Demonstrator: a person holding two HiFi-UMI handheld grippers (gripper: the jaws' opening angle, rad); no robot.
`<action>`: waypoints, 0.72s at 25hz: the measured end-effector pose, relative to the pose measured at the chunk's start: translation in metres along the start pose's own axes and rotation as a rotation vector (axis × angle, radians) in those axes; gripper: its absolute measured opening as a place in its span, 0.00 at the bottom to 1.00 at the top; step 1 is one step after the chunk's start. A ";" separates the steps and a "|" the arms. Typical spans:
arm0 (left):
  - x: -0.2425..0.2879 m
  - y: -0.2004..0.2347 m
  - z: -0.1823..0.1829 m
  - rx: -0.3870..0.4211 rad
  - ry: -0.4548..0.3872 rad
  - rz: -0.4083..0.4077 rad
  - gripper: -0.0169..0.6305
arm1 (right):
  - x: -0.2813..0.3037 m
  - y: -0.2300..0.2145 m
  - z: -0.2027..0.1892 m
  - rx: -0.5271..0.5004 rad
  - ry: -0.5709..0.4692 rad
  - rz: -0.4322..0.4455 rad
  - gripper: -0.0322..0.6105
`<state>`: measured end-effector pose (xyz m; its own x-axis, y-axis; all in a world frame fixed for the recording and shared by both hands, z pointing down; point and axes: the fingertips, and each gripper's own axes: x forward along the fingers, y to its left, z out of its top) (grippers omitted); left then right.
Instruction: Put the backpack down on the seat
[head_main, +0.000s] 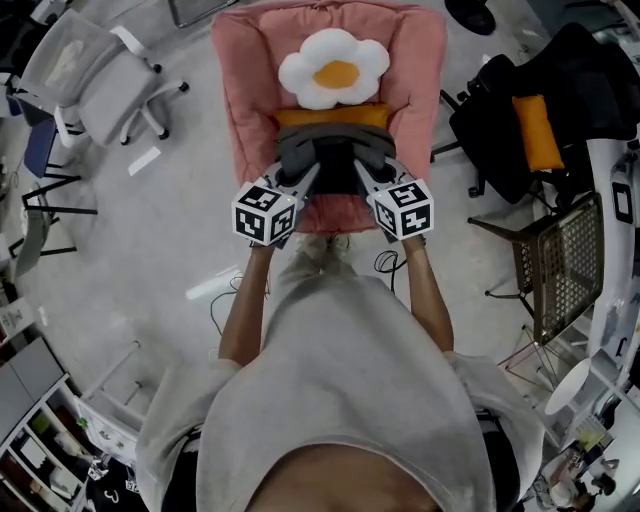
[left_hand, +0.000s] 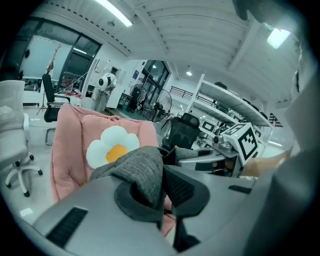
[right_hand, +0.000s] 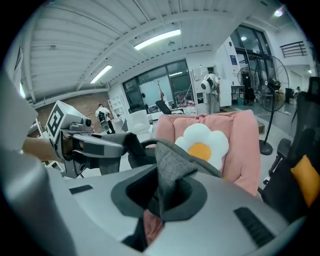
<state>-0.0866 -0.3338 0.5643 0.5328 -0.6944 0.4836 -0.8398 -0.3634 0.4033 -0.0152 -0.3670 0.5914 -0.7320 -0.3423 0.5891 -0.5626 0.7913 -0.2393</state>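
Grey shirt (head_main: 340, 400) of mine fills the lower frame. Above it, at top centre, stands the pink seat (head_main: 235, 90). Over its front hangs the grey-and-orange backpack (head_main: 335, 150), between my grippers; whether it touches the seat I cannot tell. My left gripper (head_main: 305, 182) and right gripper (head_main: 368, 180) each clamp a fold of its grey fabric. Just above it lies the flower cushion (head_main: 335, 68).

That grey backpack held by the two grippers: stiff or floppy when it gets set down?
The backpack is probably floppy: its fabric bunches into a pinched fold in both the left gripper and the right gripper. Likely not slippery, as the woven cloth looks rough. On the padded pink seat it may slump rather than stand.
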 end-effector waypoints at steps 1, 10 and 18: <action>0.002 0.002 -0.003 -0.007 0.006 0.000 0.07 | 0.003 -0.001 -0.003 0.004 0.007 0.002 0.10; 0.019 0.020 -0.022 -0.057 0.046 -0.004 0.07 | 0.025 -0.013 -0.023 0.027 0.047 0.014 0.10; 0.029 0.030 -0.035 -0.072 0.064 -0.005 0.07 | 0.038 -0.018 -0.036 0.042 0.060 0.021 0.10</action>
<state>-0.0927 -0.3428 0.6180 0.5447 -0.6506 0.5292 -0.8285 -0.3198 0.4596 -0.0188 -0.3762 0.6461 -0.7199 -0.2938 0.6288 -0.5640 0.7756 -0.2834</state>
